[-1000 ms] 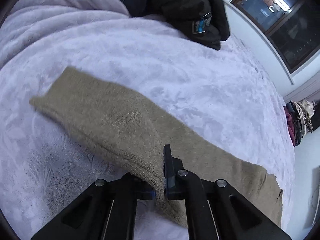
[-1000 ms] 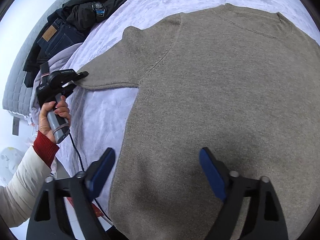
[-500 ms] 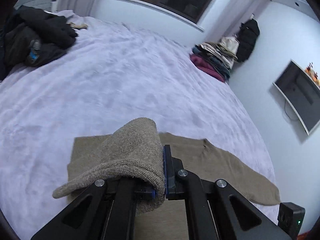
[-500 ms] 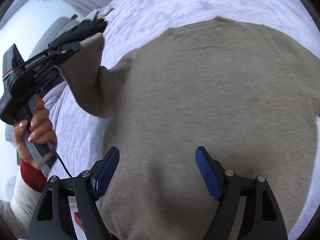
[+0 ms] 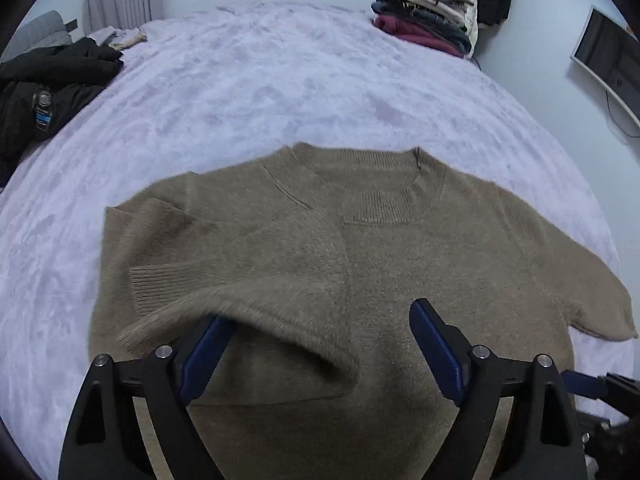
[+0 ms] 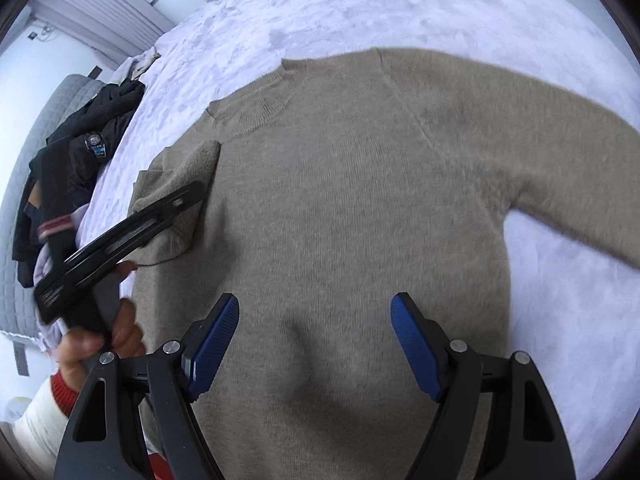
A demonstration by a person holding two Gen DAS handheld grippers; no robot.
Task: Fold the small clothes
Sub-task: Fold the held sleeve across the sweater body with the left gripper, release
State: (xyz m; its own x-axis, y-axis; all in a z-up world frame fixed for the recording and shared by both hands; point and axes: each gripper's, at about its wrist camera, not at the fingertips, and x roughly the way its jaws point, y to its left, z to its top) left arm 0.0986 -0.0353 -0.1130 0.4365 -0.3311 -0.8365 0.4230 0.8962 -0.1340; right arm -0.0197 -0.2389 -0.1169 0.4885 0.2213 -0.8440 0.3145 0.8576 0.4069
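A tan knit sweater (image 5: pixel 400 260) lies flat on the bed, neck away from me. Its left sleeve (image 5: pixel 248 280) is folded across the chest. My left gripper (image 5: pixel 318 320) hovers over that sleeve with its jaws opening. The cuff end droops over the left finger (image 5: pixel 204 352), and no pad presses on it. The right wrist view shows the same sweater (image 6: pixel 360 200) with its other sleeve (image 6: pixel 560 160) spread out to the right. My right gripper (image 6: pixel 315 303) hangs open over the sweater's lower body, nothing between its fingers. The left gripper (image 6: pixel 160 216) shows there at the folded sleeve.
The sweater lies on a lilac bed cover (image 5: pixel 280 80). A heap of black clothes (image 5: pixel 48 80) sits at the left edge, a stack of folded clothes (image 5: pixel 428 12) at the far right corner. A screen (image 5: pixel 608 60) hangs on the right wall. A person's hand (image 6: pixel 100 340) grips the left tool.
The left gripper carried the sleeve from the bed cover over onto the sweater's chest, then its jaws came apart and let the cuff go. The right gripper shifted over the sweater's body, still open.
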